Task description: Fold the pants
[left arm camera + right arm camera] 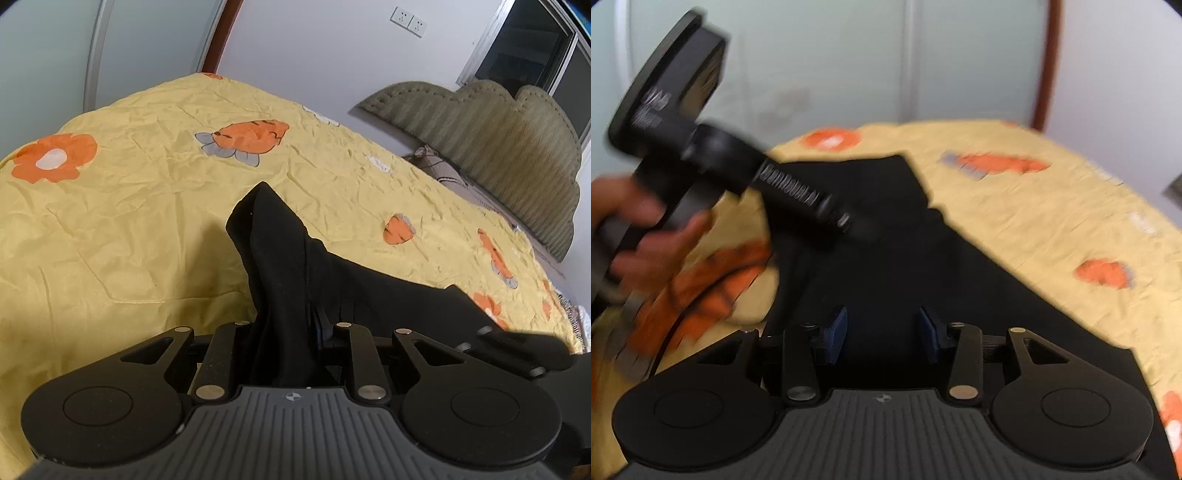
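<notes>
Where the yellow quilt (147, 206) spreads out ahead of both tools, it takes up most of each view, wrinkled all over and printed with orange flowers and carrots. Beyond it, on the far right of the left wrist view, a grey-green scalloped headboard (498, 147) leans against the white wall, with a dark window (532, 48) above it and a double wall socket (408, 21) to the window's left.

The black pants (886, 240) lie on the quilt straight ahead of the right gripper (882, 332), running from beneath its body out to a squared edge farther forward. In the left wrist view a bunch of the same fabric (280, 258) rises in a peak right between the fingers of the left gripper (291, 332), then trails off to that tool's right across the quilt.

The left gripper is closed on that bunch: cloth fills the whole space between its fingers, and only a sliver of blue pad shows beside it. The right gripper stands parted, its two blue pads (836, 334) well apart with pants fabric visible below the gap (whether the pads touch the cloth I cannot tell), and it has hold of nothing.

Ahead and to the left of the right gripper, the left tool (746, 173) appears from the side, heavily blurred, gripped at its handle by the person's left hand (646, 229), with its front end reaching over the pants.
</notes>
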